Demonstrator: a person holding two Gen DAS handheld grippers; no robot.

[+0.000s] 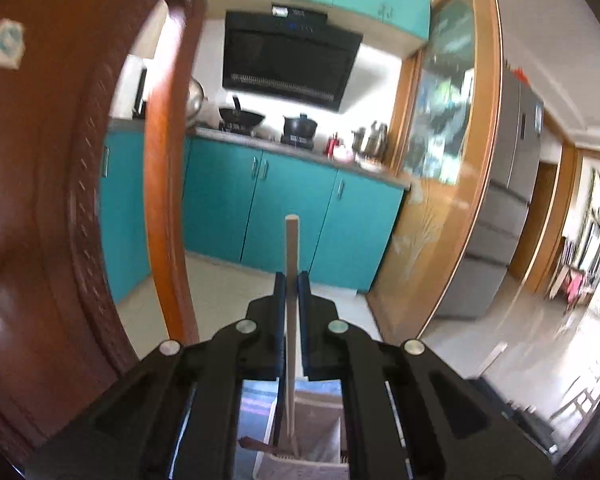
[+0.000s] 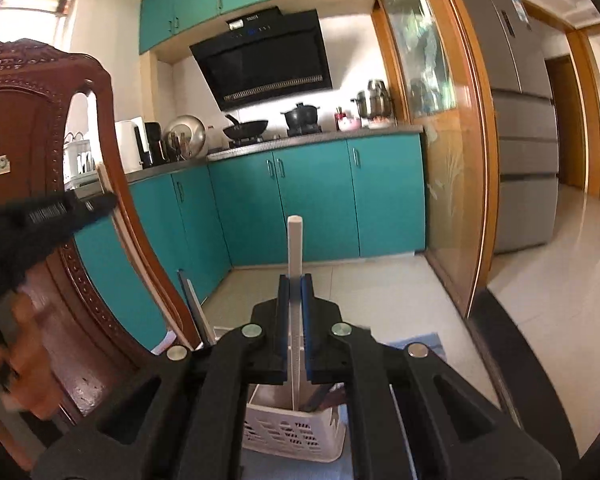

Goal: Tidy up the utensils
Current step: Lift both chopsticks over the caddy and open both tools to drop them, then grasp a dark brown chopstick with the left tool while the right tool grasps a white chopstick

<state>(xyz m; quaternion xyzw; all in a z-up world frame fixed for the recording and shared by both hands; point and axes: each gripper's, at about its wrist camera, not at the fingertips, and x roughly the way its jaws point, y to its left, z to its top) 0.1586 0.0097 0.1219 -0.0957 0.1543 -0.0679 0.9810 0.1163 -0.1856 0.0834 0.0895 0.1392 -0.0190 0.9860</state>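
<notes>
My left gripper [image 1: 292,276] is shut on a pale wooden stick-like utensil [image 1: 291,240] held upright; its lower end reaches into a white slotted utensil basket [image 1: 320,428] below. My right gripper [image 2: 296,278] is shut on a white flat stick-like utensil [image 2: 295,240], also upright, its lower end inside the white basket [image 2: 292,432]. The left gripper [image 2: 104,202] also shows at the left of the right wrist view, holding its pale stick [image 2: 104,178]. Dark utensils lie in the basket.
A carved brown wooden chair back [image 1: 52,200] [image 2: 40,128] stands close on the left. Teal kitchen cabinets [image 2: 320,200], a stove with pans and a range hood [image 2: 260,60] are behind. A wooden sliding door frame [image 2: 472,140] and fridge [image 2: 520,120] are right.
</notes>
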